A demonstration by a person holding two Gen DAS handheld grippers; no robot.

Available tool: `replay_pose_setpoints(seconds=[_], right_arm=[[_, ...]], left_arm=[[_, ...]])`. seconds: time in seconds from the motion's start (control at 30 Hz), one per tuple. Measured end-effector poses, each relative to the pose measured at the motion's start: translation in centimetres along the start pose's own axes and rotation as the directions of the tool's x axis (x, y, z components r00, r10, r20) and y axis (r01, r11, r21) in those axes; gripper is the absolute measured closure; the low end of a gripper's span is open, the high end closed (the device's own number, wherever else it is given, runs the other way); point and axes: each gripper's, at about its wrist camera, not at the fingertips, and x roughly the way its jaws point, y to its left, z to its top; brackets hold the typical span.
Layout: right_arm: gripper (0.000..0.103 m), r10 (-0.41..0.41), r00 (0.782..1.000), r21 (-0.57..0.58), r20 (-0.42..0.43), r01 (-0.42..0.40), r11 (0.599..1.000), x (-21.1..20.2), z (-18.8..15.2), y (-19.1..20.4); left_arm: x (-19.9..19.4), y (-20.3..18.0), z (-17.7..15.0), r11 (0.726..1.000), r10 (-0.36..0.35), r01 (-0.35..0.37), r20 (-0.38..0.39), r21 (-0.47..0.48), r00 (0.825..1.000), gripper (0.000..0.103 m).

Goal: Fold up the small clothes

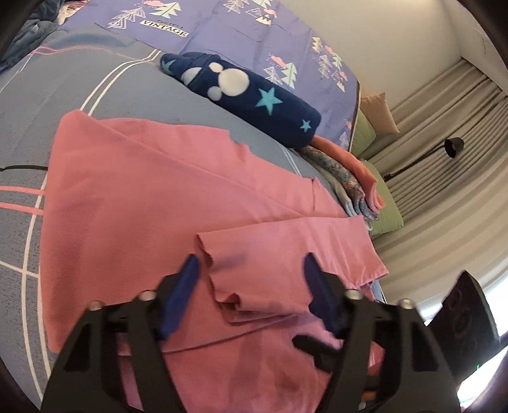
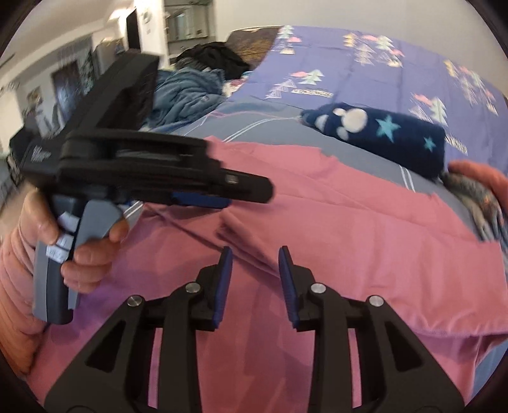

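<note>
A pink garment (image 1: 152, 197) lies spread on the bed, with one part folded over itself near the front (image 1: 285, 254). My left gripper (image 1: 250, 263) is open and empty, just above that folded flap. In the right wrist view the same pink garment (image 2: 349, 222) covers the bed. My right gripper (image 2: 255, 254) is open and empty over it. The left gripper (image 2: 203, 198) shows there from the side, held in a hand at the left, above the garment.
A rolled navy fleece with stars (image 1: 247, 92) lies beyond the garment, also in the right wrist view (image 2: 381, 133). Folded clothes (image 1: 355, 181) are stacked at the bed's right edge. A purple tree-print quilt (image 1: 254, 28) and blue bedding (image 2: 187, 92) lie behind.
</note>
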Motion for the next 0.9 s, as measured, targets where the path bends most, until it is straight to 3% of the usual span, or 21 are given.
replay_pose_setpoints(seconds=[0.13,0.17,0.2,0.23,0.3,0.43,0.57,0.73,0.8,0.83,0.9], right_arm=[[0.071,-0.018,0.999,-0.038,-0.031,0.017,0.999,1.7,0.5,0.6],[0.071,-0.02,0.999,-0.037,-0.039,0.019,0.999,2.0,0.7,0.5],[0.072,-0.025,0.998,-0.035,-0.051,0.023,0.999,2.5,0.8,0.4],[0.081,-0.029,0.998,-0.031,-0.061,0.027,0.999,2.9,0.9,0.2],[0.1,-0.026,0.998,-0.018,-0.065,0.025,1.0,3.2,1.2,-0.1],[0.1,-0.005,0.999,0.047,0.044,0.003,0.999,0.8,2.9,-0.8],[0.1,0.083,0.988,0.075,0.131,-0.093,0.993,-0.8,5.4,-0.3],[0.1,0.095,0.993,0.04,0.07,-0.098,0.994,2.5,6.1,2.5],[0.094,0.101,0.995,0.062,0.021,-0.102,0.993,4.3,5.7,2.7],[0.079,0.103,0.995,0.08,-0.002,-0.103,0.991,4.9,5.3,2.4],[0.067,0.12,0.993,0.124,-0.01,-0.118,0.985,4.7,4.5,1.5]], left_arm=[[0.5,0.6,0.1,1.0,0.004,-0.005,0.015,0.007,1.0,0.058],[0.7,0.5,0.1,1.0,0.015,-0.015,0.015,0.015,1.0,0.071],[1.0,0.3,0.2,0.999,0.026,-0.026,0.011,0.033,1.0,0.101],[1.2,0.0,0.2,0.999,0.025,-0.026,0.005,0.046,1.0,0.103],[0.7,-0.7,0.3,0.997,0.025,-0.028,0.041,0.071,0.999,0.103],[-3.2,-3.0,0.8,0.992,-0.051,0.028,0.185,0.126,0.981,0.103],[-6.8,-3.3,1.4,0.99,-0.03,-0.014,0.305,0.141,0.952,0.103],[-6.0,0.5,2.3,0.994,0.082,-0.098,0.276,0.046,0.958,0.102],[-5.3,2.1,2.5,0.988,0.148,-0.153,0.253,-0.001,0.956,0.102],[-5.0,2.8,2.6,0.981,0.192,-0.192,0.241,-0.024,0.951,0.102],[-5.0,3.5,2.7,0.976,0.219,-0.214,0.236,-0.046,0.947,0.096]])
